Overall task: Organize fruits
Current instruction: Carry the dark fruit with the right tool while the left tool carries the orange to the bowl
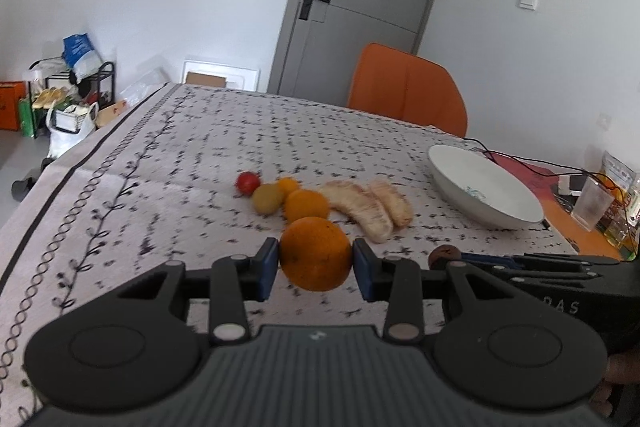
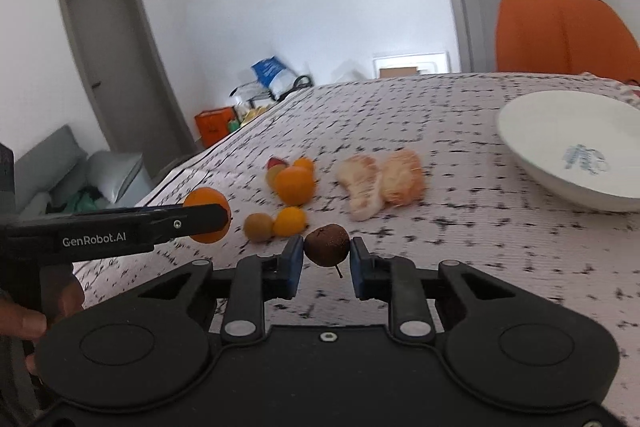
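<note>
My left gripper (image 1: pixel 316 265) is shut on a large orange (image 1: pixel 316 253), held just above the patterned tablecloth; the orange also shows in the right wrist view (image 2: pixel 208 213). My right gripper (image 2: pixel 325 259) is shut on a small brown round fruit (image 2: pixel 326 244), which also shows in the left wrist view (image 1: pixel 444 255). On the cloth lie another orange (image 1: pixel 306 205), a small orange fruit (image 1: pixel 289 185), a yellow-green fruit (image 1: pixel 267 198), a red fruit (image 1: pixel 247 182) and two peeled pomelo segments (image 1: pixel 370 207). An empty white bowl (image 1: pixel 480 187) stands at the right.
An orange chair (image 1: pixel 408 91) stands behind the table's far edge. A plastic cup (image 1: pixel 592 201), bottles and cables sit at the far right. The table's left edge (image 1: pixel 80 155) drops to a floor with bags and a rack.
</note>
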`<state>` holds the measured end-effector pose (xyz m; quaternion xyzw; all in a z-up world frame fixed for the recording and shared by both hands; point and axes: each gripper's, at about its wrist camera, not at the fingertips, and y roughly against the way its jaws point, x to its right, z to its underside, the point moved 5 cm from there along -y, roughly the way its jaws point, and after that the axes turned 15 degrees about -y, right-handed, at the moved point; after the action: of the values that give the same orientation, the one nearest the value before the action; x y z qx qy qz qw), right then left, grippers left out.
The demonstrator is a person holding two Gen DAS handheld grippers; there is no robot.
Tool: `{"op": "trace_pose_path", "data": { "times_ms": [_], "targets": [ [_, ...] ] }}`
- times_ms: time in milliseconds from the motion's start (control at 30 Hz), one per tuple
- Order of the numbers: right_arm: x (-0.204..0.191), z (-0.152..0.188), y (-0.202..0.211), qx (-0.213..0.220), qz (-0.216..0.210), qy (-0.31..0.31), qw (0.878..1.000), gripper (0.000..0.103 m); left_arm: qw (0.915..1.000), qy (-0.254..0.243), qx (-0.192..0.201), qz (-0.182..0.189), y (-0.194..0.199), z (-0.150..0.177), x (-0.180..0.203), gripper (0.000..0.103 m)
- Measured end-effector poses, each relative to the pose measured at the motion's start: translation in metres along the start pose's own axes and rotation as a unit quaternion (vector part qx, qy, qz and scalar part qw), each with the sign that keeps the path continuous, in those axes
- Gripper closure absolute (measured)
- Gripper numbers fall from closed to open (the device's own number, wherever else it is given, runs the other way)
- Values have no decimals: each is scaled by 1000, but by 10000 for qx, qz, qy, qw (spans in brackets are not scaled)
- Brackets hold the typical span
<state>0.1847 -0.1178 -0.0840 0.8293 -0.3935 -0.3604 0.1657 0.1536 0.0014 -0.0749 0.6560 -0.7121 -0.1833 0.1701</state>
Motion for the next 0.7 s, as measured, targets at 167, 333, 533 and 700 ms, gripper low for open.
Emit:
{"op": "trace_pose_path", "data": {
  "times_ms": [167, 333, 533, 700],
  "targets": [
    [17, -7, 13, 216, 129, -121, 9996, 80, 9996, -239, 1, 125, -8, -10, 18, 65],
    [34, -12, 24, 369, 253, -265, 9986, 80, 9990, -393, 46, 205, -15, -19, 33, 65],
    [54, -17, 34, 522, 290, -512, 9969, 80, 9978, -582, 92, 320, -24, -30, 53, 64],
    [69, -22, 41, 650, 387, -604, 9953, 80, 9966, -680, 136, 445, -34, -39, 68, 64]
  ]
}}
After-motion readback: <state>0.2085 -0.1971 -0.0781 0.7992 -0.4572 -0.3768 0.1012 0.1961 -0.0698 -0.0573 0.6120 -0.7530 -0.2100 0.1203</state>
